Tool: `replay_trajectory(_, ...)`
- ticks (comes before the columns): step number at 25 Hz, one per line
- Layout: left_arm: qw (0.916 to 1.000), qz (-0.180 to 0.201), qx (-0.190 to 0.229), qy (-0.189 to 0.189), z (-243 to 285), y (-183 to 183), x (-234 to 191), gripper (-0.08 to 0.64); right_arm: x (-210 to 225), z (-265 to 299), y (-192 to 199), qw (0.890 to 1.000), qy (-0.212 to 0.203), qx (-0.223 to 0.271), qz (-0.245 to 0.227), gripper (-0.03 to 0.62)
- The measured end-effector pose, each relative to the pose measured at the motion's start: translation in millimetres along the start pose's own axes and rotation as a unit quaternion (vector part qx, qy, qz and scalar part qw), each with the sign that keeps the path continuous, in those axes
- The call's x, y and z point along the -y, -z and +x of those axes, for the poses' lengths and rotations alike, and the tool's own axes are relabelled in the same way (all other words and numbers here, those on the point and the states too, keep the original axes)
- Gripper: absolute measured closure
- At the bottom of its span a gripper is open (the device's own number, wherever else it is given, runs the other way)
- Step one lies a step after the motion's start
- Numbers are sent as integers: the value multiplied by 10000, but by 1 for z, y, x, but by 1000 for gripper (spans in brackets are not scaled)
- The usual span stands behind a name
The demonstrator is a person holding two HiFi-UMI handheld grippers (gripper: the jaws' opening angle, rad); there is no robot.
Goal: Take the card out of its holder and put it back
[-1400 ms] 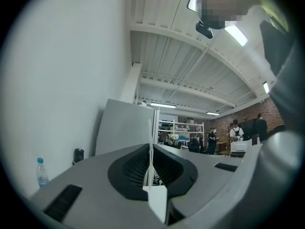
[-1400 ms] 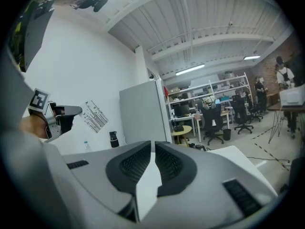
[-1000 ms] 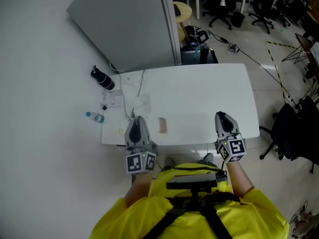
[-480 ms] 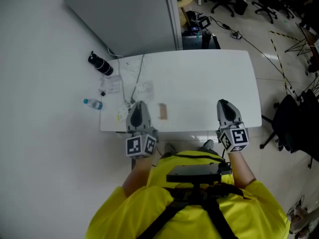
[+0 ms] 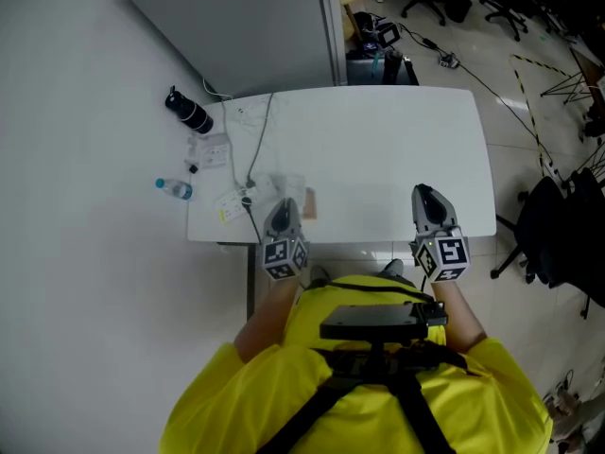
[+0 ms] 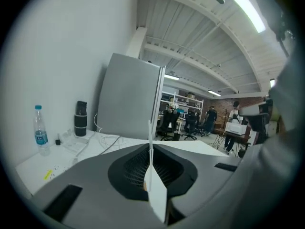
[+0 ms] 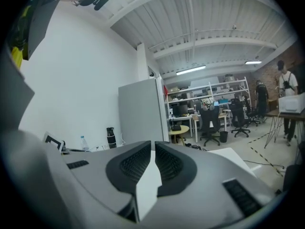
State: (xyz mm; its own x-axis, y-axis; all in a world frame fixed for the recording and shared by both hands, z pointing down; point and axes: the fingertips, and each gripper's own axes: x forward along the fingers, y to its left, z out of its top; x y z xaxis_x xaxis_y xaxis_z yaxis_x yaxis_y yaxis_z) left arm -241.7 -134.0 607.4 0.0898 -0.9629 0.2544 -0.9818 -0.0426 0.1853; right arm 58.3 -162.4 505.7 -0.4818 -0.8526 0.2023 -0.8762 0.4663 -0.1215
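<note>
Claws are both held low at the desk's (image 5: 378,149) near edge, pointed away from the person and slightly downward. Since a second ago the left claw (image 5: 283,210) has been lowered sharply and carried rightward, so its tip now stands just beside the card holder (image 5: 308,204), which lies near the middle of the near edge. The right claw (image 5: 423,197), by the near right corner, has barely been shifted. The left jaws are pressed together, with nothing gripped; the right jaws are parted by a narrow, empty slit. The card holder is shown clearly in the head view alone. A water bottle (image 6: 41,130) and a black flask (image 6: 80,119) by the left edge are seen upright in the left gripper view.
</note>
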Motion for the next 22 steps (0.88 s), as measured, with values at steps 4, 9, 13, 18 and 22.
replay_trajectory(4,9993,-146,-296,-167,5,36,-15,552,1,-3,10,9999,42,-101,35,560)
replay_trajectory(9,9979,-264,-479,-346,10,53,-19,552,6,-6,16,9997,111,-185,61,558)
replay_trajectory(13,9974,-208,-516,-454,9,62,-19,552,7,-9,22,9995,130,-260,107,560)
replay_trajectory(18,9962,-302,-540,-614,6,61,-21,551,4,-7,24,9995,63,-294,96,558)
replay_trajectory(22,9949,-461,-538,-715,2,66,-22,551,2,-6,25,9995,30,-309,106,560)
